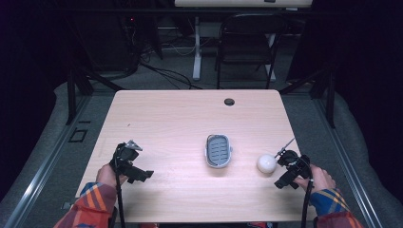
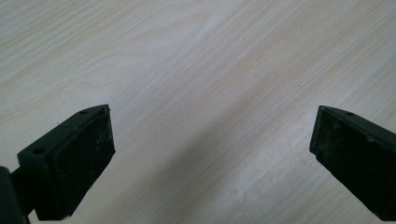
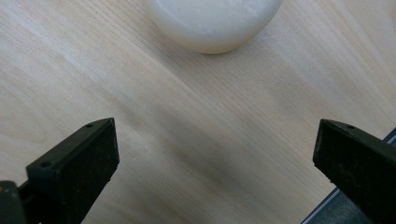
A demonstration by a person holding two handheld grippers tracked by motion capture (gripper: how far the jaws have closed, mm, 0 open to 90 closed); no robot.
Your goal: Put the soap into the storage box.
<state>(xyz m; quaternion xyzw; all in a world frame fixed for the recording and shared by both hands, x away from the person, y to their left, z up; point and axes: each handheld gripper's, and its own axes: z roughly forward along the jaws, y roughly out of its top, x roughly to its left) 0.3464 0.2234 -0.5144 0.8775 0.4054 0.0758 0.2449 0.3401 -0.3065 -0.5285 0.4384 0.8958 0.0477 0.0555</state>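
Note:
A round white soap bar [image 1: 266, 163] lies on the wooden table [image 1: 180, 118] at the right, and its lower edge shows in the right gripper view [image 3: 214, 23]. My right gripper [image 1: 283, 158] sits just right of it, open [image 3: 215, 154], jaws wide apart over bare wood. A grey soap dish [image 1: 218, 150] with a slotted bottom rests empty at the table's middle. My left gripper [image 1: 127, 151] hovers near the table's left front, open [image 2: 210, 144], with nothing between its jaws.
A round cable hole [image 1: 229, 101] sits near the table's far edge. Beyond the table stand a black chair [image 1: 247, 47] and a white desk leg [image 1: 196, 47]. The table's right edge [image 3: 327, 205] is close to my right gripper.

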